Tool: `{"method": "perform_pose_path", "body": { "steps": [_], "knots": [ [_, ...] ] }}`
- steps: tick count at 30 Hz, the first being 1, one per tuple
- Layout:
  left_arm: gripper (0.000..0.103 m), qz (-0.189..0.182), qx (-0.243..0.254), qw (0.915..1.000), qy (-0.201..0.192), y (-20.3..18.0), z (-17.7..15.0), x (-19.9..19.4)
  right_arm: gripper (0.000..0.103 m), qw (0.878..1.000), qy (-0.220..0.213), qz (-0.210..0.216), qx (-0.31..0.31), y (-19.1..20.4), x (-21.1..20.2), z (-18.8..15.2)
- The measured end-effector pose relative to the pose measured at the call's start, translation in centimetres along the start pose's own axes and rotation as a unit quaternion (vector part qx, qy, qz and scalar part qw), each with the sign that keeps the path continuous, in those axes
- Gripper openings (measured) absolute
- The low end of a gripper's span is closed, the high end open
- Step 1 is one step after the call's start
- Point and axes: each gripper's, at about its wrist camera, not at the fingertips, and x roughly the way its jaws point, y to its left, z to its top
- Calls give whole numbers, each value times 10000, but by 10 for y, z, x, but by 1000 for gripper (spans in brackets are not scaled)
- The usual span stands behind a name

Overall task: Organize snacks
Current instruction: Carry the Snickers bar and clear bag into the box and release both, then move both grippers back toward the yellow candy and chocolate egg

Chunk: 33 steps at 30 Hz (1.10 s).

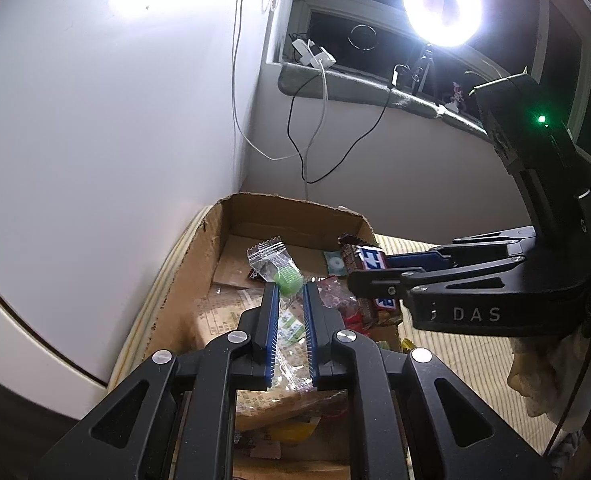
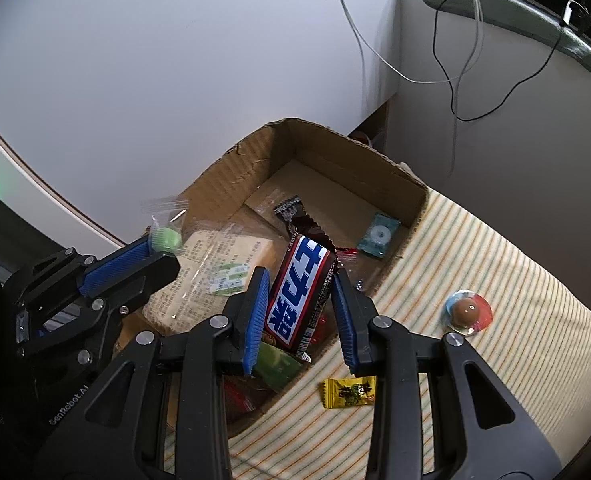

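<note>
The right gripper (image 2: 301,276) pinched the chocolate bar (image 2: 299,296), long axis along its fingers, directly above the cardboard box (image 2: 231,176). The left gripper (image 1: 289,292), also over the box, pinched a clear green-candy packet (image 1: 281,276).

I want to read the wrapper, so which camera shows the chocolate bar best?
The right wrist view: the chocolate bar faces the lens, label legible, between the right gripper fingers. The left wrist view shows it side-on and partly hidden.

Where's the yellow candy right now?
Right wrist view: the yellow candy lies on the striped cloth, just outside the box, under the right tool.
</note>
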Motion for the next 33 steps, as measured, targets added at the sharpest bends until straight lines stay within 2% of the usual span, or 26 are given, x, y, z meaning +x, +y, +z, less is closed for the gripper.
{"method": "perform_pose_path", "body": {
  "steps": [8,12,15,17,22,25,27,33],
  "knots": [
    [15,56,-85,9999,-23,2,0,-3,36,9999,-98,23,-84,8,-4,4],
    [17,80,-100,9999,-41,3,1,-4,50,9998,-161,-29,-119,9,-8,5],
    [22,102,-85,9999,-61,3,2,-6,54,9997,-214,-44,-124,9,-12,4],
    [33,131,-75,9999,-72,3,1,-7,56,9996,-242,-68,-115,7,-15,3],
    [51,153,-95,9998,-129,2,1,-10,60,9993,-331,-104,-132,6,-23,0],
    [52,145,-110,9997,-161,1,1,-13,62,9990,-402,-125,-154,2,-32,-5],
    [52,126,-108,9997,-194,-1,1,-17,70,9987,-470,-155,-143,-5,-39,-10],
    [52,-16,-68,9997,-237,-14,-2,-25,70,9976,-618,-301,-57,-32,-59,-24]
  ]
}}
